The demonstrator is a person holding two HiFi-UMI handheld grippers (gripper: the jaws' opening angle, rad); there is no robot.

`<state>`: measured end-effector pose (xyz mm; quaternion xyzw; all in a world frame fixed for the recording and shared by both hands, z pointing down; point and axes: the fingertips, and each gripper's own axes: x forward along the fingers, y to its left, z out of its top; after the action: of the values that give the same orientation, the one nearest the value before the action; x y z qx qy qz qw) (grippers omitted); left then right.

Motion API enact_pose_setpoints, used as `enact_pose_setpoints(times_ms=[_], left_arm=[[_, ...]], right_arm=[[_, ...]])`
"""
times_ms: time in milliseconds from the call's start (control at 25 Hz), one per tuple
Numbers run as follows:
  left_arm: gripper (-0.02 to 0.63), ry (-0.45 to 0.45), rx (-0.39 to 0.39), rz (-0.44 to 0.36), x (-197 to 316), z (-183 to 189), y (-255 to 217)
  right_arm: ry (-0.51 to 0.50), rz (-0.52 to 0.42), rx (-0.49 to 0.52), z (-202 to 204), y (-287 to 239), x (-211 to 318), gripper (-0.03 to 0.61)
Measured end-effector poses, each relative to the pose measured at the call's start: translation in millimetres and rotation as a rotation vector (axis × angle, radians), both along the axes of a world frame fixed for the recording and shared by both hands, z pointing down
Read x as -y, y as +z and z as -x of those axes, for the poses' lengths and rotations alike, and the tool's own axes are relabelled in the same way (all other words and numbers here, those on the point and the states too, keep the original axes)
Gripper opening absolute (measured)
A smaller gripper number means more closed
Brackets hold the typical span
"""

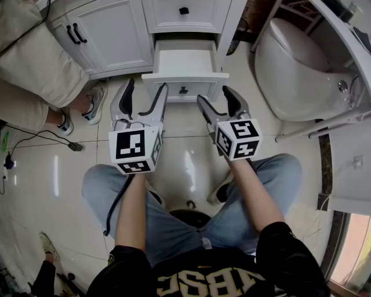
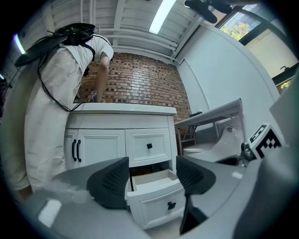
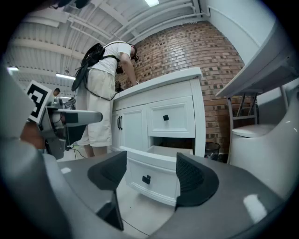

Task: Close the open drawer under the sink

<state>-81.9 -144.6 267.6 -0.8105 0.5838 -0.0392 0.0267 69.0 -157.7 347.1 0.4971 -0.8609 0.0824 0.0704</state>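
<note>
White drawer juts open at upper centre of the head view, front facing the person. Left hand-held gripper and right hand-held gripper hang just short of it, jaws spread wide, holding nothing, probably poised to push it shut.

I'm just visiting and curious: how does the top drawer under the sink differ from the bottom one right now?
The top drawer is shut, flush with the cabinet; the bottom drawer is pulled out. The top drawer shows only its front; the bottom drawer shows its pale inside too. Both have white panelled fronts, each with a small dark knob.
</note>
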Motion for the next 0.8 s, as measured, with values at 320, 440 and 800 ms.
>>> enact_pose_setpoints(times_ms=[320,440,800], left_arm=[[0.321,0.000,-0.003,0.014,21.7,4.5,7.4],[0.321,-0.003,0.000,0.021,27.7,7.1,11.6],[0.321,-0.015,-0.013,0.051,51.7,18.8,24.0]], right_arm=[[-0.057,0.113,-0.017,18.5,51.1,27.2,0.261],[-0.090,0.152,-0.028,30.5,72.3,35.7,0.235],[-0.137,0.254,-0.053,67.3,124.5,73.6,0.131]])
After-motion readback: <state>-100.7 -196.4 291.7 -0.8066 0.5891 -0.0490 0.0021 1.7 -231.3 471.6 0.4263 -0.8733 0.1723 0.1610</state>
